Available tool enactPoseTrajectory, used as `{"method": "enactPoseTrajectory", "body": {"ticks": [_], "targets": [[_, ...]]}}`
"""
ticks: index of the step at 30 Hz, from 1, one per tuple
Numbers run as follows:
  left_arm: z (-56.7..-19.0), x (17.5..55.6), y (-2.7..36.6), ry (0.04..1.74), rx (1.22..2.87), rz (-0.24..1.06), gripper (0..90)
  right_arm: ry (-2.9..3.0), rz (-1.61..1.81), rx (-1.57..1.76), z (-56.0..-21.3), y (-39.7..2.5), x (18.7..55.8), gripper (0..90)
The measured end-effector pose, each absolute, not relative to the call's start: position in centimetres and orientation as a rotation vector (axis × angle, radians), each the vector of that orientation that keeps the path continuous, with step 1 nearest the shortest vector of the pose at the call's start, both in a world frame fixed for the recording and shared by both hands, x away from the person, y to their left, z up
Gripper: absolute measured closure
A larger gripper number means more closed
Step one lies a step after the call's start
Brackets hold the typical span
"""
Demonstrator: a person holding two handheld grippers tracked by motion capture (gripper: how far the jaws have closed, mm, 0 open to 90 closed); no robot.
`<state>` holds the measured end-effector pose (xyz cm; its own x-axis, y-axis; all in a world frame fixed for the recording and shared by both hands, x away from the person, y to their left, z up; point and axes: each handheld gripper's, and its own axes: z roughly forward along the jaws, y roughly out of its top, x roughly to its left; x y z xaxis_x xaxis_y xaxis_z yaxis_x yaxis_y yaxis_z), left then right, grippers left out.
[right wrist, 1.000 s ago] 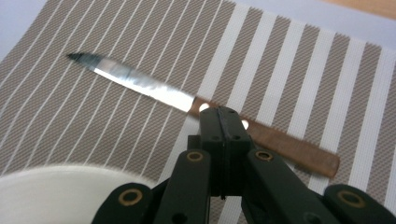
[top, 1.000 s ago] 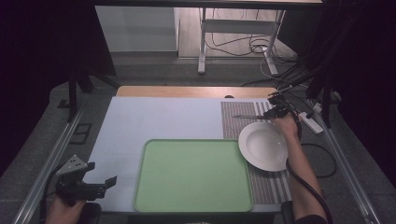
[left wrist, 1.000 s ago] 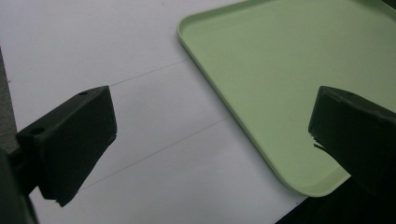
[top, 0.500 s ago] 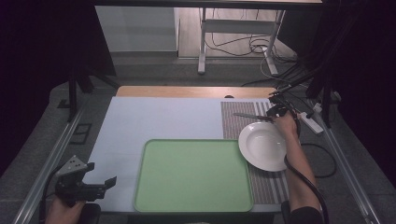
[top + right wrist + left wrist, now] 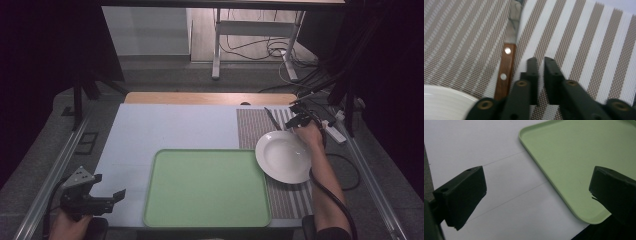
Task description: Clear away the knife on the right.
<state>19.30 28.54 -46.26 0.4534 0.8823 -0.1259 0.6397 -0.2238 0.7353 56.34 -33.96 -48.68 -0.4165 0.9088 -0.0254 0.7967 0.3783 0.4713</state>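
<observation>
The right gripper (image 5: 539, 62) is hovering over the brown-and-white striped woven placemat (image 5: 584, 45), its jaws pressed nearly together with nothing between them, just beside the wooden-handled knife with two brass rivets (image 5: 505, 67). That knife is lying flat on the placemat, its handle end close to the rim of the round white ceramic plate (image 5: 284, 156) and its blade pointing away from the plate. Compared with a second ago, the right gripper, seen in the high view (image 5: 298, 120) beyond the plate's far edge, is sitting slightly farther from the plate and nearer the knife, so the reach appears to be closing in on the handle; judging from this, the jaws would need to part and shift sideways onto the wood before any grasp. The left gripper (image 5: 107, 199) is resting with its jaws spread wide and empty, well away from the plate, just beside the near left corner of the pale green rectangular plastic tray (image 5: 206, 187) on the white table (image 5: 170, 125), unchanged from before.
</observation>
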Motion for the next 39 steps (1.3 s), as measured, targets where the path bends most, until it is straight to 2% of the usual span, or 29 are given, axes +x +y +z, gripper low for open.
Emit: {"method": "enactPoseTrajectory", "body": {"ticks": [2, 4, 8, 9, 14, 16, 19, 20, 21, 23, 24, 25, 26, 39], "targets": [[-46.3, 19.3, 28.5, 1.272, 1.959, 0.414, 1.0, 2.350, 0.604, 1.503, -48.5, -33.6, 56.4, 67.4], [-46.3, 19.3, 28.5, 1.272, 1.958, 0.414, 1.0, 2.337, 0.616, 1.517, -48.4, -33.2, 56.5, 54.0], [-46.3, 19.2, 28.5, 1.272, 1.959, 0.417, 1.0, 2.336, 0.623, 1.537, -48.7, -32.5, 56.7, 34.9], [-46.2, 19.2, 28.5, 1.271, 1.960, 0.417, 1.0, 2.346, 0.607, 1.540, -49.0, -32.2, 56.8, 27.4], [-46.2, 19.2, 28.5, 1.271, 1.961, 0.418, 1.0, 2.363, 0.559, 1.570, -49.6, -31.7, 57.1, 23.5], [-46.2, 19.2, 28.5, 1.271, 1.962, 0.419, 0.9, 2.375, 0.511, 1.548, -49.9, -31.6, 57.1, 26.8], [-46.3, 19.2, 28.5, 1.270, 1.963, 0.420, 1.0, 2.383, 0.471, 1.514, -50.0, -31.5, 57.0, 39.2], [-46.3, 19.2, 28.5, 1.270, 1.963, 0.421, 1.0, 2.393, 0.492, 1.519, -49.9, -31.6, 57.0, 46.1], [-46.3, 19.2, 28.5, 1.270, 1.963, 0.421, 1.0, 2.393, 0.492, 1.519, -49.9, -31.6, 57.0, 46.1], [-46.3, 19.2, 28.5, 1.269, 1.965, 0.422, 1.0, 2.426, 0.489, 1.486, -49.7, -31.6, 56.8, 60.2], [-46.3, 19.2, 28.4, 1.269, 1.964, 0.423, 1.0, 2.441, 0.496, 1.476, -49.7, -31.8, 56.7, 72.4], [-46.3, 19.2, 28.4, 1.268, 1.966, 0.424, 1.0, 2.441, 0.496, 1.476, -49.7, -31.8, 56.7, 72.4], [-46.3, 19.2, 28.4, 1.268, 1.969, 0.425, 1.0, 2.453, 0.502, 1.482, -49.6, -32.1, 56.6, 76.8], [-46.3, 19.2, 28.3, 1.266, 1.974, 0.430, 1.0, 2.432, 0.502, 1.399, -48.6, -33.6, 56.4, 77.8]]}}
